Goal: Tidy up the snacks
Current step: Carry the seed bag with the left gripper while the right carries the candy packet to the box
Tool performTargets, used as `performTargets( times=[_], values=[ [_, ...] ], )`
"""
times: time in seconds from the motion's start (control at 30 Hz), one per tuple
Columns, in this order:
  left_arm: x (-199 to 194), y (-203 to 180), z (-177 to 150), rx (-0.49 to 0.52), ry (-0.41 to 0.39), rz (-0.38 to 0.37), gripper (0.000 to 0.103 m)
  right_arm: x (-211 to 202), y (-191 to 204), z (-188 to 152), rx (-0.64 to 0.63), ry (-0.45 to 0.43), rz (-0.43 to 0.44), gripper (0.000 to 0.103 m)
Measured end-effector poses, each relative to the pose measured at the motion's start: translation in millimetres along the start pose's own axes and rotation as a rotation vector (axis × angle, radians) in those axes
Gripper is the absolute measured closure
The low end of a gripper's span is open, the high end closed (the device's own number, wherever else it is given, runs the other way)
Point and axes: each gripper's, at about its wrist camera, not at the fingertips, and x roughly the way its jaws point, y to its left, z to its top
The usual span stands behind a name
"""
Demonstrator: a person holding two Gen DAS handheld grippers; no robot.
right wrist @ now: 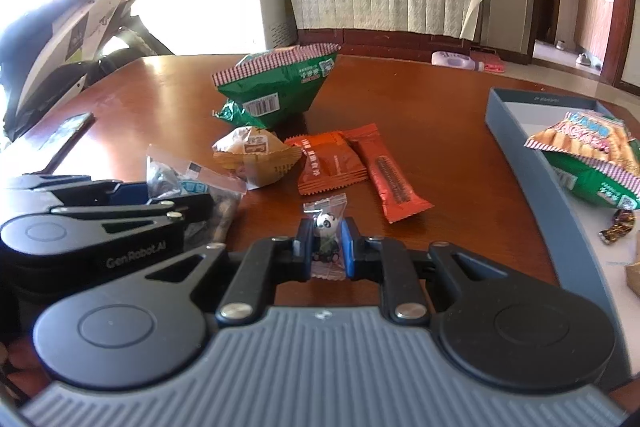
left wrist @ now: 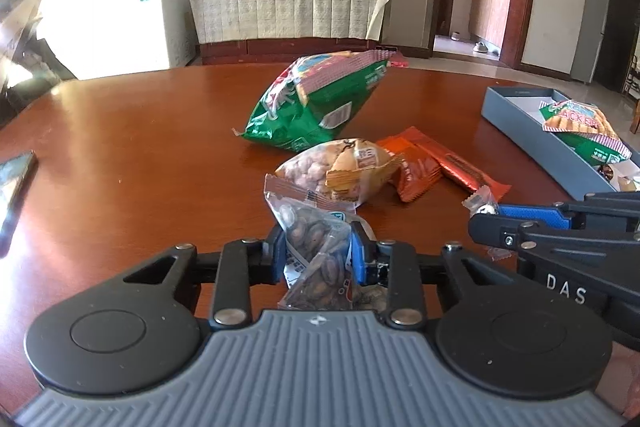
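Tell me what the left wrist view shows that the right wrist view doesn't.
Only the left wrist view shows the seed packet pinched between the left hand-held gripper pads. Only the right wrist view shows the panda candy clamped in the right hand-held gripper, plus a dark wrapped candy in the blue box. Both show the green cracker bag, peanut bag and orange packets.

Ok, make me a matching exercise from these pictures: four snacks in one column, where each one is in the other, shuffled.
Snacks:
1. seed packet
2. panda candy
3. cracker bag with the yellow front
4. peanut pack

Places:
A. in the blue-grey box
B. between the jaws of the right gripper
C. lying on the table, touched by no gripper
D. between the jaws of the left gripper

Pairs: 1-D, 2-B, 3-A, 4-C
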Motion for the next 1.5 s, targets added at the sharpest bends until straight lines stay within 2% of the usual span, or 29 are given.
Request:
performTargets(
  times=[0.47, 0.73, 1.5],
  values=[
    [-13, -44, 3, 0.087, -0.055, -0.02, 0.068, -36, -21, 8, -0.026, -0.108, -0.041, 0.085],
    [-17, -73, 8, 0.125, -0.075, -0.051, 0.068, -50, -41, 9, 0.003, -0.133, -0.065, 0.085],
    [-27, -113, 29, 0.095, -0.109, -0.108, 0.068, -88, -89, 2, 0.068, -0.185, -0.117, 0.085]
  ],
)
